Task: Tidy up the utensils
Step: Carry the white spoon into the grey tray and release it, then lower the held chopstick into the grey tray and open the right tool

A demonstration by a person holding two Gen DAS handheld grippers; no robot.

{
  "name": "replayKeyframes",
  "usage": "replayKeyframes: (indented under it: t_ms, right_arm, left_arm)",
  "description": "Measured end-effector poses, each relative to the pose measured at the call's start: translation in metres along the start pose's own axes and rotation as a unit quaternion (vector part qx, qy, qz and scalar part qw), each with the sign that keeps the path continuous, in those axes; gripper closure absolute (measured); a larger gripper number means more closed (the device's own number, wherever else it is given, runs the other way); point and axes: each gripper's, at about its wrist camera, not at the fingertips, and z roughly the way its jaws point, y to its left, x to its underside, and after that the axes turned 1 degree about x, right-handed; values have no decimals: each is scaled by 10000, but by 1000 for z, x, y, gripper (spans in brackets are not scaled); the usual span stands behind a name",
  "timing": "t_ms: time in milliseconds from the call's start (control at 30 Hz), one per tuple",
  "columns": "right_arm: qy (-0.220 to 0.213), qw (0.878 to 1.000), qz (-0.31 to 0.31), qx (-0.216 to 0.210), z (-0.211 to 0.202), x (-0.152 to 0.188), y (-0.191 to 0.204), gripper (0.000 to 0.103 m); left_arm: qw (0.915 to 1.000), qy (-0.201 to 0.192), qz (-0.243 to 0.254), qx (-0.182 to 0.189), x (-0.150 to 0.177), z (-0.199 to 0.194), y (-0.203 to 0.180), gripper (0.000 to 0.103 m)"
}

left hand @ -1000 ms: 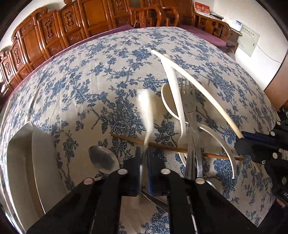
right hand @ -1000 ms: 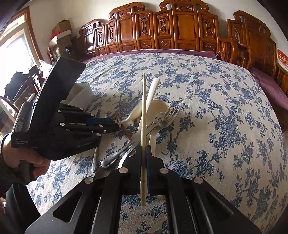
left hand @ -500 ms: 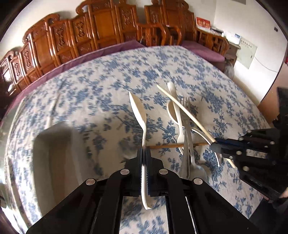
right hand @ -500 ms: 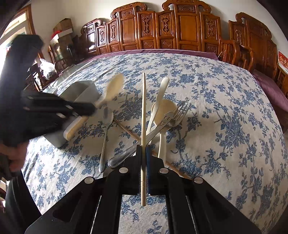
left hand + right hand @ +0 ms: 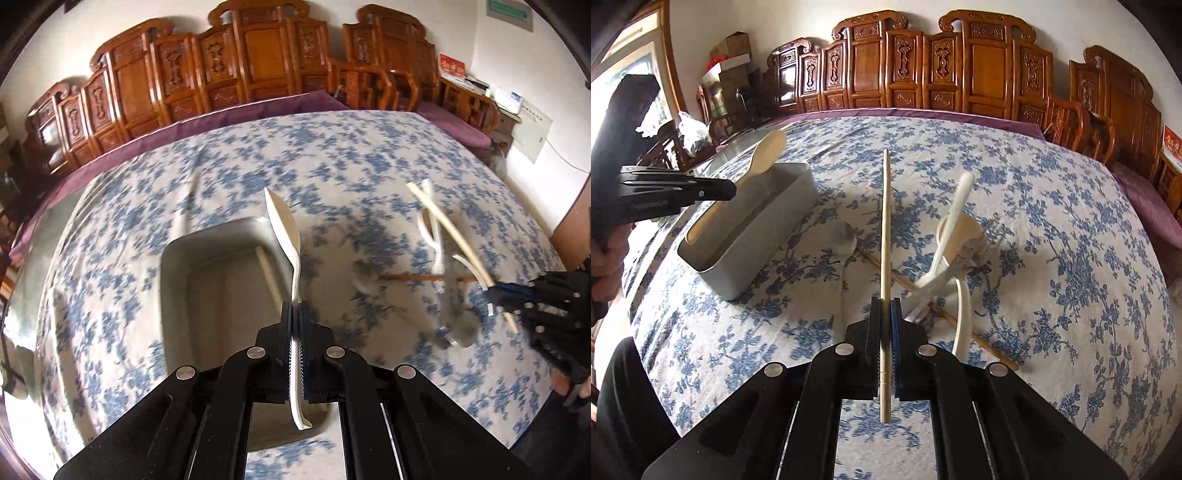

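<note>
Closest to us, our left gripper (image 5: 295, 314) is clamped on a cream plastic spoon (image 5: 284, 229), handle poking out behind the jaws and bowl pointing ahead. It hangs over the grey bin (image 5: 177, 258), which sits on the blue-flowered tablecloth (image 5: 332, 166). A pale chopstick (image 5: 269, 277) already leans inside the bin. From the right wrist view the spoon slants down toward the bin's opening, bowl uppermost, handle end apparently just at or inside the rim.

Our right gripper (image 5: 885, 314) is pinched on a second chopstick (image 5: 885, 229), held level and pointing away from us above the cloth, well apart from the bin.

Beyond it lies the remaining pile (image 5: 956, 251): a white ladle-like spoon, a metal fork, another cream spoon and a brown chopstick (image 5: 923, 295) crossing under them. A metal spoon (image 5: 846, 236) lies nearer the bin. Carved wooden chairs (image 5: 960, 74) line the far side.

To do this step well, we judge that we should lower the spoon until its handle end is well inside the bin before letting go, so it slides down the wall rather than tipping over the rim. Releasing beside the chopstick already there, not across it, should keep things tidy. The right hand should wait its turn, then bring its chopstick in along the bin's length.
</note>
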Motion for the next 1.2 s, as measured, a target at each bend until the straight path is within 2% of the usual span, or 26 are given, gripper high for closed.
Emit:
replayKeyframes:
  t_ms: [267,533,700,767,1067,1167,1200]
  right_arm:
    - [-34,9999,-152,-15,0,-12,24,97]
    - [-30,9998,-144,-149,1,-18,48,97]
    - [-11,9995,-280,-146,1,-24,68,97]
    - [-23,9994,-309,-153,0,-28,75,97]
    - [-39,9987,-418,-305,8,-50,113,97]
    - [-11,9987,-345,-380,16,-58,125,97]
    - [0,9986,-321,-410,19,-61,128,97]
  left_arm:
    - [9987,310,-379,-147,20,25,38,100]
    - [9978,458,-434,-181,28,31,50,98]
    - [9984,249,-454,-205,31,10,56,75]
    - [9985,179,-479,-205,32,-1,60,74]
    - [9971,-273,-683,-210,49,-66,78,53]
    - [9954,-470,-779,-287,57,-85,87,33]
    - [9951,-517,-793,-301,60,-90,89,32]
